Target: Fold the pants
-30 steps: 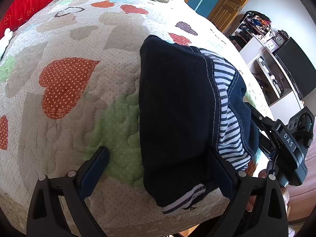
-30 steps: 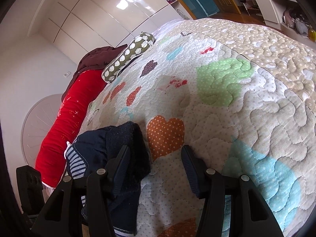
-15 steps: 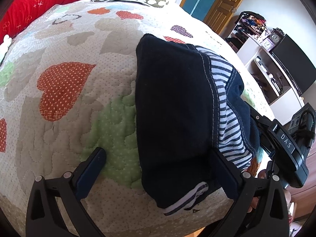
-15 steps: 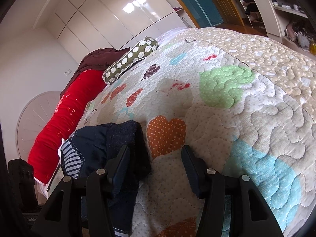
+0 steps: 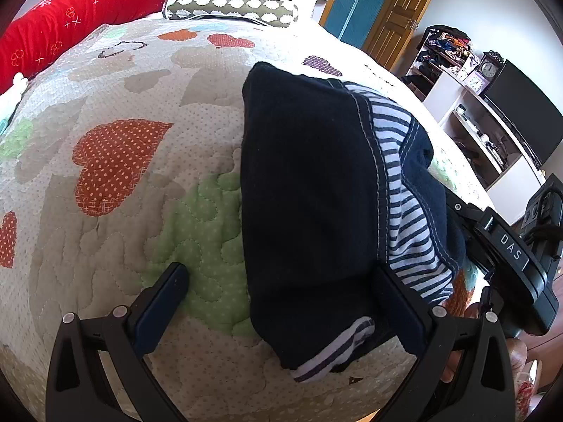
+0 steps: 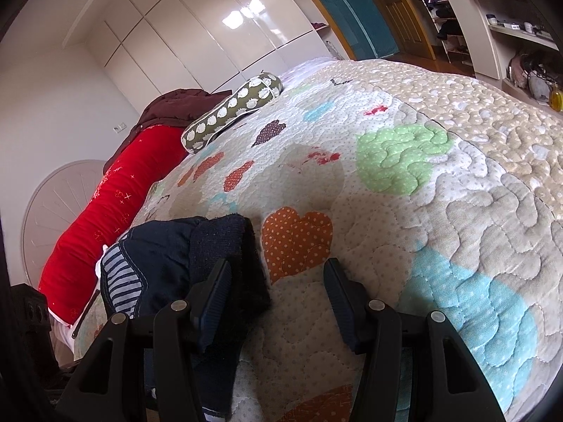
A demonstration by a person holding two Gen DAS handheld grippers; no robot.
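The dark navy pants (image 5: 309, 193) with a blue-and-white striped lining lie folded in a compact bundle on the quilted bedspread (image 5: 116, 218). My left gripper (image 5: 281, 302) is open just above the bundle's near end, its right finger over the cloth and its left finger over the quilt. The right gripper's body (image 5: 510, 246) shows beyond the bundle's right side. In the right wrist view the pants (image 6: 183, 253) lie at lower left. My right gripper (image 6: 276, 299) is open, its left finger against the bundle's edge, its right finger over bare quilt.
A red bolster (image 5: 70, 10) and a spotted olive cushion (image 5: 232, 7) lie at the bed's far edge. White shelves with a clock and a dark screen (image 5: 492, 105) stand right of the bed. White wardrobe doors (image 6: 211, 35) stand behind the bed. The bed edge is near me.
Both grippers have drawn back and lifted slightly from the folded pants. The pants lie still and both grippers stay open.
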